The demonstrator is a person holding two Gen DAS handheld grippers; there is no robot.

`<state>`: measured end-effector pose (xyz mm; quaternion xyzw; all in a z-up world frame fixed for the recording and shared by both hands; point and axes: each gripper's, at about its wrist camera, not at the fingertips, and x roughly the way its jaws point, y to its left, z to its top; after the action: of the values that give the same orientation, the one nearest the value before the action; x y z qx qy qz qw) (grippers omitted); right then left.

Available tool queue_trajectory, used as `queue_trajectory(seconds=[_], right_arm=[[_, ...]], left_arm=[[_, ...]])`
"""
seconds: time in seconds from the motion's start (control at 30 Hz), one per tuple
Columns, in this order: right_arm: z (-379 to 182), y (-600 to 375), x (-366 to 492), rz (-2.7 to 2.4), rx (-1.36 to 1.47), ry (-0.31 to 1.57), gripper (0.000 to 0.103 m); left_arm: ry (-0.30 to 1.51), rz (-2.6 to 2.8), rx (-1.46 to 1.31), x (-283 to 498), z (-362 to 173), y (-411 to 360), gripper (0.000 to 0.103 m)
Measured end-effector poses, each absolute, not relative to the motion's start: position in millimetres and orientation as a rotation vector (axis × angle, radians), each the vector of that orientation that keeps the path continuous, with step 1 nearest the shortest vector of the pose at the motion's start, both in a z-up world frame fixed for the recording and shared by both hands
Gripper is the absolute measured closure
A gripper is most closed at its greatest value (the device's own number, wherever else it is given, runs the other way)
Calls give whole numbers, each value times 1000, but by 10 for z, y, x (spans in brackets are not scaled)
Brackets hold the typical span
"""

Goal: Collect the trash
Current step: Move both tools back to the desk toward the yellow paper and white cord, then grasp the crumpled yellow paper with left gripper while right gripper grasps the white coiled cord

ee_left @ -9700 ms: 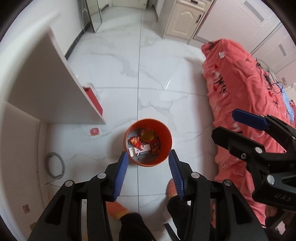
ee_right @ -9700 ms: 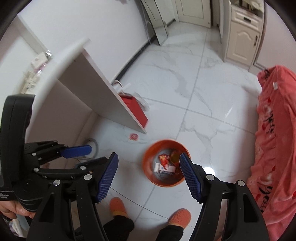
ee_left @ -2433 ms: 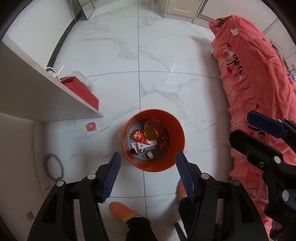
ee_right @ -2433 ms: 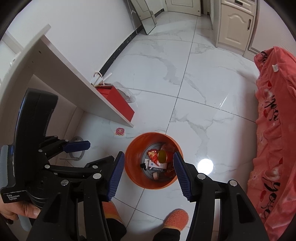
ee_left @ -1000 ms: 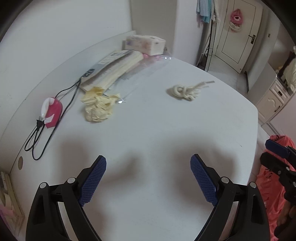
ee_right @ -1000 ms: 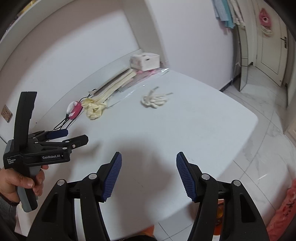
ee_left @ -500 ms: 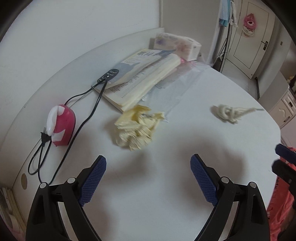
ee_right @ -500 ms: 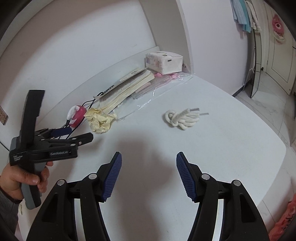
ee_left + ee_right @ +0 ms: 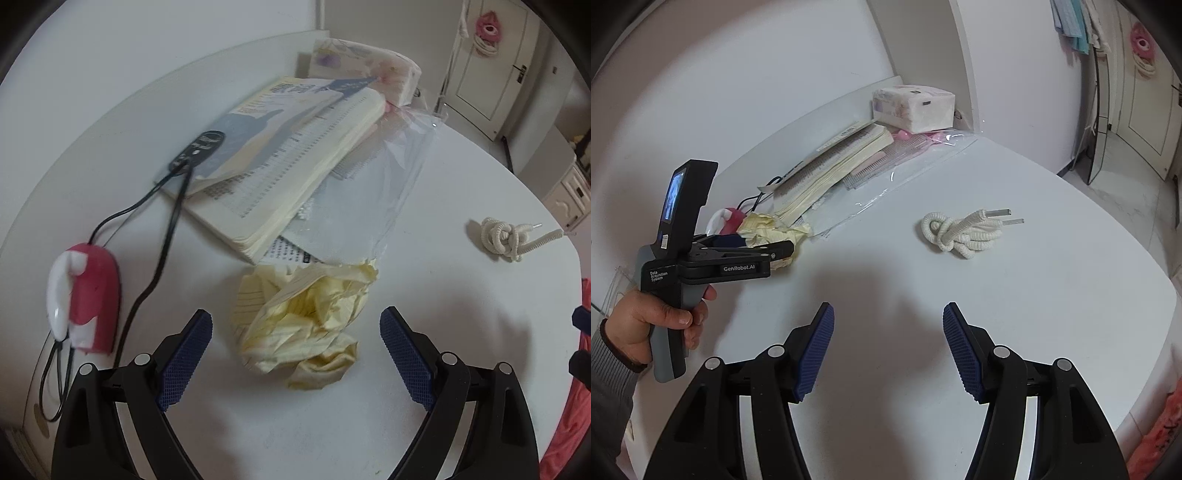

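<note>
Left wrist view: left gripper [image 9: 295, 345] wide, straddling the paper wad [image 9: 301, 319].
Right gripper [image 9: 888, 347] wide, empty, over bare table [image 9: 1034, 314]; rope [image 9: 956, 230] nearer the right edge.

Both views are off the floor and the orange bin now; I'm over the white table [image 9: 461, 177]. My left gripper [image 9: 295, 354] has closed in on the crumpled pale-yellow lined paper ball [image 9: 301, 317], which now sits between my spread blue pads, untouched. A second ago it lay far up the table. My right gripper [image 9: 888, 347] has drawn nearer the knotted white coiled cord [image 9: 955, 230].
</note>
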<state>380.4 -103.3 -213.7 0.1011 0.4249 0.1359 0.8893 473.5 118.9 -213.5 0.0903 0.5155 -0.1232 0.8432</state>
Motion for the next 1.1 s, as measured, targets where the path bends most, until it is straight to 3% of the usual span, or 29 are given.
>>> queue_trajectory(seconds=[0.1, 0.6, 0.8, 1.1], right_arm=[[-2151, -1064, 3820, 274, 209, 884, 41], [-2309, -1508, 3957, 224, 181, 888, 41], [-2229, -1599, 4073, 242, 150, 856, 41], [-2185, -1539, 4527, 332, -16, 850, 41]], left_arm=[[1103, -315, 211, 4725, -2183, 1084, 36], [1092, -481, 276, 4292, -2089, 441, 44], [1106, -541, 255, 4166, -2070, 270, 52], [1117, -567, 257, 4285, -2081, 65, 52]])
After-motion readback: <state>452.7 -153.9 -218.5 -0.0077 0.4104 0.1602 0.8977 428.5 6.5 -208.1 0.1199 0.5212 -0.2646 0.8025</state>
